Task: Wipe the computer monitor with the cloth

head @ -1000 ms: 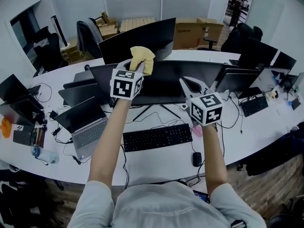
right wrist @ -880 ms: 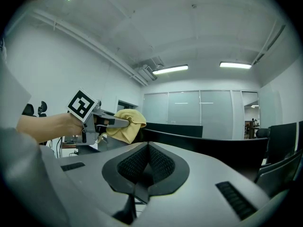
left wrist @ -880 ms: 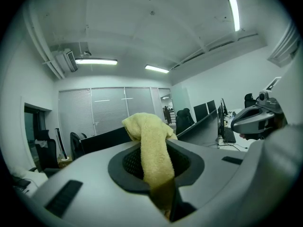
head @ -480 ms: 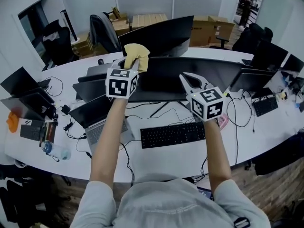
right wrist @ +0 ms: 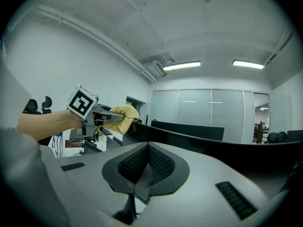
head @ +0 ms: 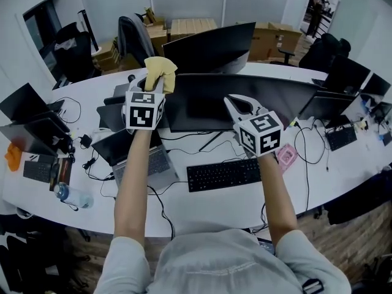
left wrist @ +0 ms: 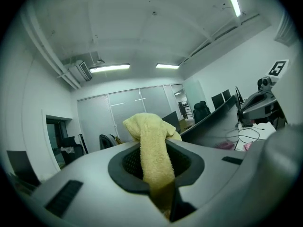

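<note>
A yellow cloth (head: pixel 159 69) is pinched in my left gripper (head: pixel 151 86), which is shut on it and held up at the top left corner of the wide dark monitor (head: pixel 257 100). In the left gripper view the cloth (left wrist: pixel 151 148) stands up from between the closed jaws. My right gripper (head: pixel 236 106) is shut with nothing in it and hovers in front of the monitor's middle. The right gripper view shows its jaws pressed together (right wrist: pixel 147 161), the monitor's top edge (right wrist: pixel 199 136) beyond them, and the left gripper with the cloth (right wrist: pixel 120 117) at the left.
A black keyboard (head: pixel 223 173) lies below the monitor, a laptop (head: pixel 131 155) stands to its left, and cables trail over the white desk (head: pixel 208 204). A second monitor (head: pixel 211 51) stands behind. More screens (head: pixel 346 75) line the right side; a water bottle (head: pixel 72 195) lies at the left.
My left gripper with the cloth has moved left along the monitor's top edge toward its left corner. The right gripper has stayed shut, shifting slightly left.
</note>
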`<state>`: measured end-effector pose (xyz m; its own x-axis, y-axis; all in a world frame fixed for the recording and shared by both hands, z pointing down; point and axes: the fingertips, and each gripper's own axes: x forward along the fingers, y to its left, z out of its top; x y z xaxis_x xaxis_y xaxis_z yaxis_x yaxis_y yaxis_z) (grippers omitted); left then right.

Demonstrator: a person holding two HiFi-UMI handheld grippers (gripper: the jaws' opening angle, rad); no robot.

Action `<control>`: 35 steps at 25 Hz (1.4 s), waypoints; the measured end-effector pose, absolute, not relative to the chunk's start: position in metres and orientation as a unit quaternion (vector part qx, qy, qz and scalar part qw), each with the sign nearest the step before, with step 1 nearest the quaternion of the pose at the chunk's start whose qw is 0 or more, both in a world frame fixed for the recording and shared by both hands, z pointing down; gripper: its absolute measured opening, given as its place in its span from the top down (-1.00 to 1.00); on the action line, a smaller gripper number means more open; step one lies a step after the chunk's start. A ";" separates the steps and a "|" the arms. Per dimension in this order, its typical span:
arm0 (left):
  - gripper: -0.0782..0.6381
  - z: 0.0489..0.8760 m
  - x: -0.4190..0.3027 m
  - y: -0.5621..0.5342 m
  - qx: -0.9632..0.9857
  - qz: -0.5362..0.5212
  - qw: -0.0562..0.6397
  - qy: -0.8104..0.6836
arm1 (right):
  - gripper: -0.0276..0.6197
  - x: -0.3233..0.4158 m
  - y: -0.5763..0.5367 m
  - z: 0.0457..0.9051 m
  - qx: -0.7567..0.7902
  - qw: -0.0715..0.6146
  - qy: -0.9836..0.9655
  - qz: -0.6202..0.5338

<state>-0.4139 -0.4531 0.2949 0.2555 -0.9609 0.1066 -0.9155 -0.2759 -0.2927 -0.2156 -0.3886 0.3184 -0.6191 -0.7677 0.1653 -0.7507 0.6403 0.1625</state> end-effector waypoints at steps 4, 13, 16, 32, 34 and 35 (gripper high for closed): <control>0.55 0.299 -0.433 -0.449 -0.777 -0.135 0.086 0.608 | 0.83 -0.225 -0.389 0.320 0.417 0.120 -0.900 -0.043; 0.55 0.329 -0.467 -0.445 -0.766 -0.131 0.057 0.626 | 0.83 -0.230 -0.394 0.325 0.419 0.122 -0.899 -0.037; 0.55 0.336 -0.465 -0.447 -0.770 -0.131 0.055 0.622 | 0.83 -0.231 -0.395 0.328 0.418 0.123 -0.899 -0.033; 0.55 0.394 -0.426 -0.449 -0.813 -0.172 0.058 0.553 | 0.83 -0.250 -0.398 0.376 0.400 0.160 -0.902 -0.007; 0.55 0.404 -0.423 -0.450 -0.817 -0.175 0.055 0.547 | 0.83 -0.250 -0.398 0.385 0.400 0.165 -0.902 -0.001; 0.55 0.409 -0.423 -0.451 -0.819 -0.174 0.055 0.544 | 0.83 -0.250 -0.398 0.390 0.399 0.167 -0.901 0.002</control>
